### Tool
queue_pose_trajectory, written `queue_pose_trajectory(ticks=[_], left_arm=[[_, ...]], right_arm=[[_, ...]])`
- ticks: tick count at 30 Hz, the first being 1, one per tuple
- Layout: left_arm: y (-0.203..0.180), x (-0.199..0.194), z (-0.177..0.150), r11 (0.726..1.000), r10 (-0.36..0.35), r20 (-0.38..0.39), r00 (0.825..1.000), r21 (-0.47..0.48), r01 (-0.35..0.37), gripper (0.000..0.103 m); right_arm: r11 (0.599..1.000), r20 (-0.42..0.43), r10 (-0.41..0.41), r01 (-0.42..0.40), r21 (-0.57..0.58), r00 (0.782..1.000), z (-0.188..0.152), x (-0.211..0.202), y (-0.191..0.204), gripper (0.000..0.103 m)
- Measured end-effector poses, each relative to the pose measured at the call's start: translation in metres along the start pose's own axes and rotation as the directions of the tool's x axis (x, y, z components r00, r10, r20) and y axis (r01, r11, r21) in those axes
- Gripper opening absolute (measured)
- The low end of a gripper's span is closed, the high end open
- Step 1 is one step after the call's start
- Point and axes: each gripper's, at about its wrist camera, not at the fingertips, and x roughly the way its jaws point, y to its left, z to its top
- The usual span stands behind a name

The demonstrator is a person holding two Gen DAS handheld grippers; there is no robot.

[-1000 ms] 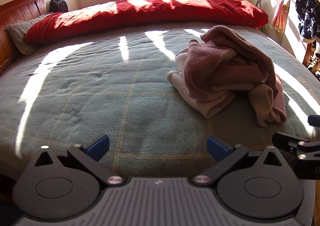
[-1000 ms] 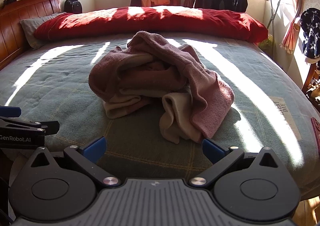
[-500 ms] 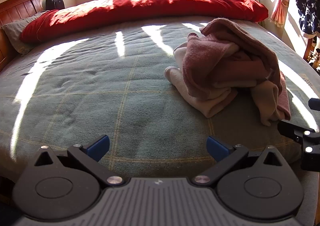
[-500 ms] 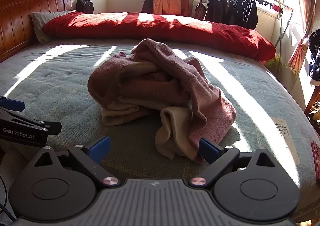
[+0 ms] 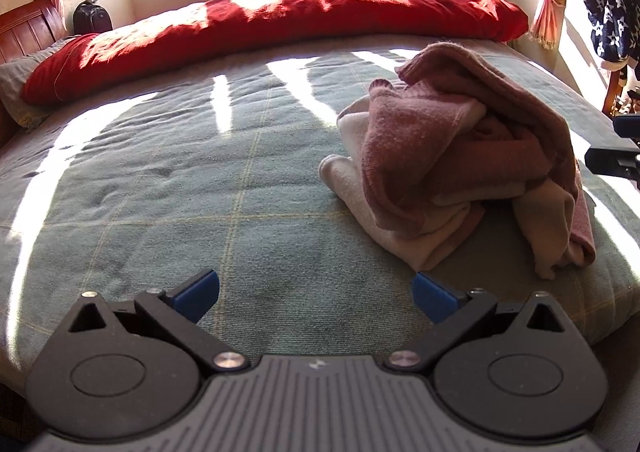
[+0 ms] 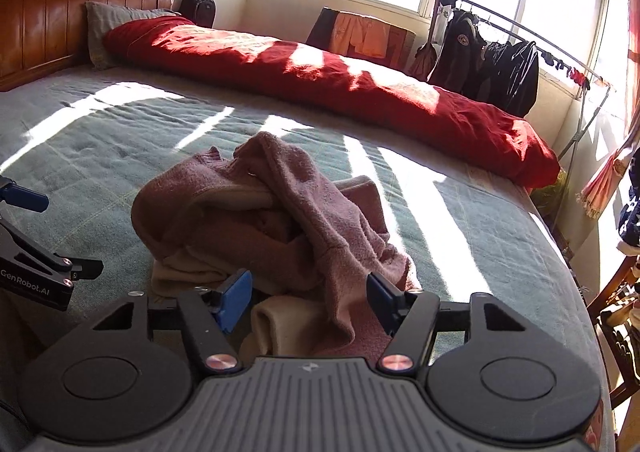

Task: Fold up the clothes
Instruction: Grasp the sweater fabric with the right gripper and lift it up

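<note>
Pink and cream knitwear, the crumpled garment [image 6: 256, 228], is your landmark: it sits in a heap on the green checked bedspread [image 5: 168, 188], well short of the red duvet [image 6: 360, 92] rolled along the far side of the bed. Your right gripper [image 6: 308, 302] hangs just above the near edge of that heap, its blue-padded fingers [image 6: 234, 298] spread wide on either side of a hanging pink fold and the cream cuff below it; whether the pads touch the cloth you cannot tell from this view, and nothing is clamped. Your left gripper [image 5: 316, 294] is off to the left of the garment, over bare bedspread near the bed's front edge, fingers [image 5: 198, 290] spread wide and holding nothing. From the left wrist view the heap [image 5: 460, 168] lies ahead and to the right. Behind the duvet, beyond the garment, dark jackets [image 6: 488, 64] hang on a rack by the sunlit window
</note>
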Motion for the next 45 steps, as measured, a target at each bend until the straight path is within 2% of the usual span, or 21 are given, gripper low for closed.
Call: queue_pose_trajectory(ticks=[7,10,12,14,17,19,24,30,36,42,45], left_arm=[[-0.005,0.007,0.008,0.999,-0.036,0.012,0.999,0.007,0.036,0.102],[-0.008,0.009,0.009,0.998,-0.049,0.022,0.999,0.027,0.048,0.102],[-0.01,0.01,0.009,0.997,-0.057,0.028,0.998,0.044,0.056,0.102],[-0.012,0.012,0.009,0.996,-0.06,0.03,0.998,0.061,0.058,0.102],[-0.012,0.016,0.01,0.996,-0.068,0.032,0.997,0.067,0.066,0.102],[-0.013,0.019,0.011,0.995,-0.075,0.034,0.997,0.068,0.073,0.102],[-0.015,0.024,0.015,0.994,-0.088,0.034,0.996,0.07,0.085,0.102],[-0.018,0.029,0.019,0.992,-0.103,0.034,0.994,0.071,0.1,0.102],[-0.024,0.035,0.022,0.991,-0.112,0.033,0.993,0.083,0.109,0.102],[-0.029,0.041,0.024,0.989,-0.122,0.021,0.992,0.084,0.12,0.102],[-0.034,0.043,0.025,0.988,-0.133,0.019,0.991,0.087,0.131,0.102]], right_arm=[[0.991,-0.009,0.014,-0.015,-0.131,1.0,0.026,0.031,-0.002,0.056],[0.98,-0.035,0.005,-0.012,-0.198,0.999,0.029,0.05,0.005,0.043],[0.97,-0.053,-0.006,-0.007,-0.244,0.999,0.03,0.064,0.01,0.027],[0.958,-0.064,-0.023,0.004,-0.286,0.998,0.029,0.072,0.013,0.018],[0.956,-0.068,-0.013,-0.008,-0.293,0.998,0.031,0.075,0.011,0.018],[0.955,-0.069,-0.011,-0.01,-0.297,0.998,0.032,0.075,0.008,0.022],[0.952,-0.072,-0.015,-0.008,-0.306,0.997,0.035,0.077,-0.004,0.016],[0.978,-0.09,-0.019,0.0,-0.209,0.996,0.043,0.079,-0.052,0.015],[0.992,-0.109,0.103,-0.11,-0.057,0.989,0.046,0.078,-0.094,0.015],[0.995,-0.1,0.104,-0.102,0.022,0.99,0.045,0.069,-0.122,0.012],[0.993,-0.123,0.113,-0.11,0.031,0.986,0.04,0.074,-0.126,0.012]])
